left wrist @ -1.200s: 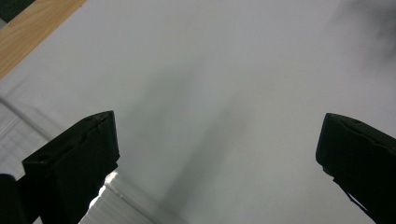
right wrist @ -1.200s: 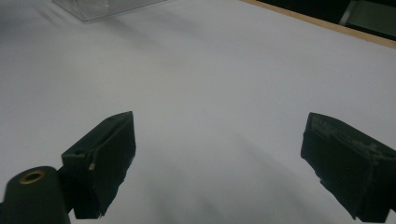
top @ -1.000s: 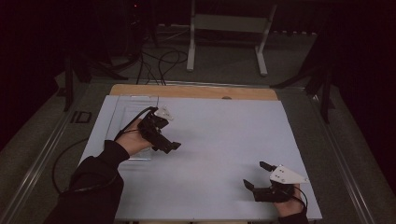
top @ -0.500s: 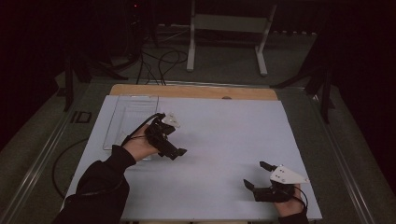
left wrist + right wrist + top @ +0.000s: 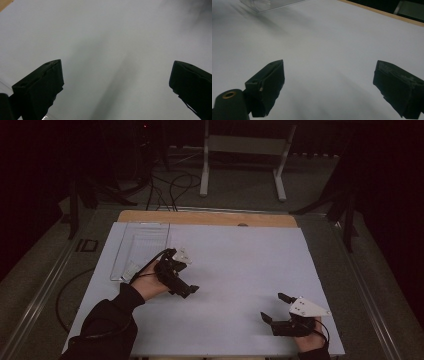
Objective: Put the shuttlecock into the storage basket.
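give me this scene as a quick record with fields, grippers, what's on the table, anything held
surface: white table top with a wooden strip along the far edge
left gripper: open, holding nothing, over the table just right of the tray
right gripper: open, holding nothing, near the table's front right corner
tray: clear plastic, flat on the table's far left part; contents too faint to tell
floor behind table: white stand and dark cables

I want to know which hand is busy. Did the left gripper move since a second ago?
Yes. The left gripper has moved right, away from the clear tray and toward the table's middle. Its fingers stand open.
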Demonstrator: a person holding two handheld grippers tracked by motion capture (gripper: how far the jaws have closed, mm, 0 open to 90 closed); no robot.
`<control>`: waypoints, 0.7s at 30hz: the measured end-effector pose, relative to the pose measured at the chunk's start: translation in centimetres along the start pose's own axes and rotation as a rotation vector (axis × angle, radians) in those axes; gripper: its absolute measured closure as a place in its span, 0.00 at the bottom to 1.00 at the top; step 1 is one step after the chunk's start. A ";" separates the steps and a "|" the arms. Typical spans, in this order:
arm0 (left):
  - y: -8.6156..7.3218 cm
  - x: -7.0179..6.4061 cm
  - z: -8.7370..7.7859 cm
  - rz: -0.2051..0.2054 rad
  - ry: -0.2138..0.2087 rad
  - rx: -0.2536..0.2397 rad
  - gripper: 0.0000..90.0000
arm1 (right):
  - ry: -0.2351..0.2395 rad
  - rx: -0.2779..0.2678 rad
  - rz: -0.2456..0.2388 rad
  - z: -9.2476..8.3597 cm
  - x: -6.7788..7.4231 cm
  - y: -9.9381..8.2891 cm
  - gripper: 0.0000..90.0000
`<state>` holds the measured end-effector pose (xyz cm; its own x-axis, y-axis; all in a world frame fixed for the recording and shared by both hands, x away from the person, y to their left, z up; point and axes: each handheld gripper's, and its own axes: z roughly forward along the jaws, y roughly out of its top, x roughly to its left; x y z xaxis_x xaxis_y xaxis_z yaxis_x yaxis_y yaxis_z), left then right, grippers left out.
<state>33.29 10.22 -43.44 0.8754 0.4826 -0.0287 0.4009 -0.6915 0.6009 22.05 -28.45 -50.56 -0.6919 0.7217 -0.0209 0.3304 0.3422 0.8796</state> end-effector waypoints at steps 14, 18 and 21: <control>-2.5 -0.5 0.5 0.000 -0.026 0.006 0.00 | -0.001 0.000 0.001 0.0 0.0 0.0 0.11; -3.1 -0.9 0.8 -0.003 -0.033 0.008 0.00 | -0.002 0.001 0.001 0.0 0.0 0.0 0.11; -3.4 -1.0 0.8 -0.002 -0.034 0.007 0.00 | -0.002 0.000 0.000 0.0 0.0 0.0 0.11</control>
<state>31.26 11.63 -46.05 0.8831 0.4657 -0.0573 0.4049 -0.6945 0.5948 22.04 -28.46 -50.55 -0.6906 0.7229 -0.0221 0.3305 0.3426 0.8794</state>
